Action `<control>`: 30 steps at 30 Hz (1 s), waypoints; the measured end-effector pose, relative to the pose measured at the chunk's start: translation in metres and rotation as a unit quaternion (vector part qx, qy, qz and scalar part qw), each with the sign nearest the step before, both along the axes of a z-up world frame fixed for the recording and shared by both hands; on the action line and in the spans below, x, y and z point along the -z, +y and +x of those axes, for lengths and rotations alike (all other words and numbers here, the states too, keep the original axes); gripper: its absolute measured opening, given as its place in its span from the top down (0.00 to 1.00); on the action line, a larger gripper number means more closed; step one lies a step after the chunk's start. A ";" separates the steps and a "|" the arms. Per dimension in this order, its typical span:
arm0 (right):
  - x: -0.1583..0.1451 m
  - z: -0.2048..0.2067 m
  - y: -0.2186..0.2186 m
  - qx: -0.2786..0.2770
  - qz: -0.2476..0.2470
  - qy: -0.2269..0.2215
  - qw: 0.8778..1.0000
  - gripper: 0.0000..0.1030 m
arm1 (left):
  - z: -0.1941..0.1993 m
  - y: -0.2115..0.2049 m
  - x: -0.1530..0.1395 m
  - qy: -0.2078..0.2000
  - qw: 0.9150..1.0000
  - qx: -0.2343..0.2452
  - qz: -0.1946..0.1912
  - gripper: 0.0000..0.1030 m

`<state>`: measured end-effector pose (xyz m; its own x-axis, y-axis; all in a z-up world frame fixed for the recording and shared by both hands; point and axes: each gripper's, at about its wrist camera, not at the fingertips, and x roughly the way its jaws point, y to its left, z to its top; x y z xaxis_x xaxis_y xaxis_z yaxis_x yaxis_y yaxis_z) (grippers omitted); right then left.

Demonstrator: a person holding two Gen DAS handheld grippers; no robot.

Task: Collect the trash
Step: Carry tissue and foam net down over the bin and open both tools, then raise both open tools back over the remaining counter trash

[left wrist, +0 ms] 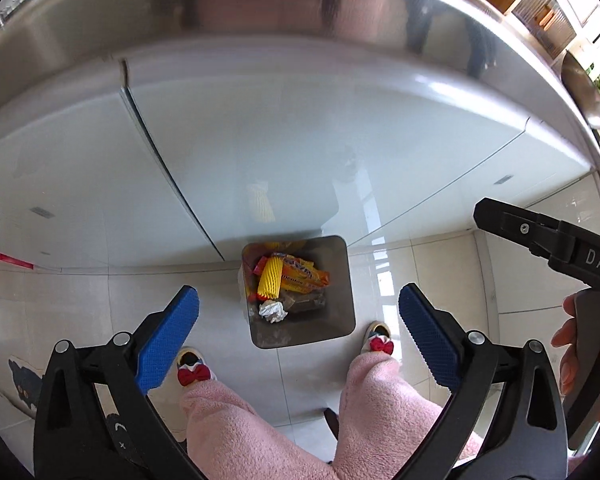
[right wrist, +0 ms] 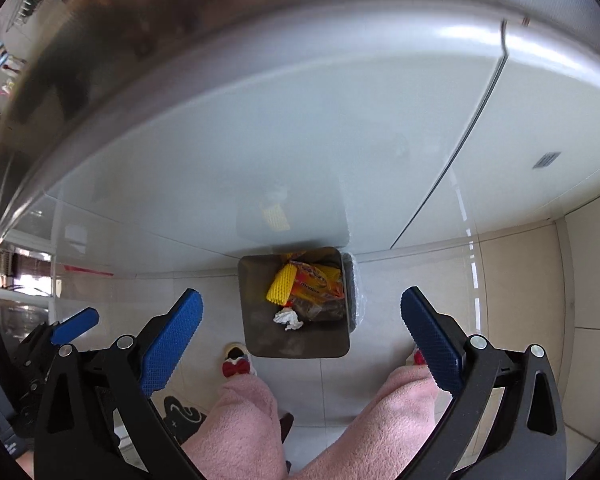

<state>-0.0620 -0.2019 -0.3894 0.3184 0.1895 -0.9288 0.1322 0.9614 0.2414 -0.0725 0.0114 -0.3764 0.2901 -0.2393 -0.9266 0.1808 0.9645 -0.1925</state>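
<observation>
A grey square trash bin (left wrist: 340, 280) stands on the tiled floor against a white cabinet; it also shows in the right wrist view (right wrist: 256, 300). Inside lie a yellow foam net (left wrist: 270, 278) (right wrist: 282, 284), an orange snack wrapper (left wrist: 304, 274) (right wrist: 320, 284) and a crumpled white tissue (left wrist: 273, 312) (right wrist: 288, 318). My left gripper (left wrist: 298, 308) is open and empty, high above the bin. My right gripper (right wrist: 300, 308) is open and empty, also above the bin. The right gripper's black body (left wrist: 548, 240) shows at the right of the left wrist view.
A steel counter edge (left wrist: 260, 8) (right wrist: 180, 40) overhangs the white cabinet doors (left wrist: 280, 140). The person's pink-trousered legs (left wrist: 228, 420) and slippers with red bows (left wrist: 194, 372) stand just in front of the bin. A cat-print mat (left wrist: 24, 384) lies at left.
</observation>
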 end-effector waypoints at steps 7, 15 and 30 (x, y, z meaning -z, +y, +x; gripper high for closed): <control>-0.106 0.001 -0.006 0.008 -0.011 -0.103 0.995 0.03 | 0.015 0.007 -0.081 -0.068 0.997 -0.001 -0.019 0.08; -0.160 0.042 -0.020 0.028 -0.002 -0.171 0.985 0.03 | 0.062 0.003 -0.140 -0.137 0.990 0.002 -0.033 0.08; -0.184 0.179 -0.037 0.019 0.002 -0.198 0.980 0.04 | 0.199 -0.025 -0.156 -0.172 0.984 0.001 -0.038 0.08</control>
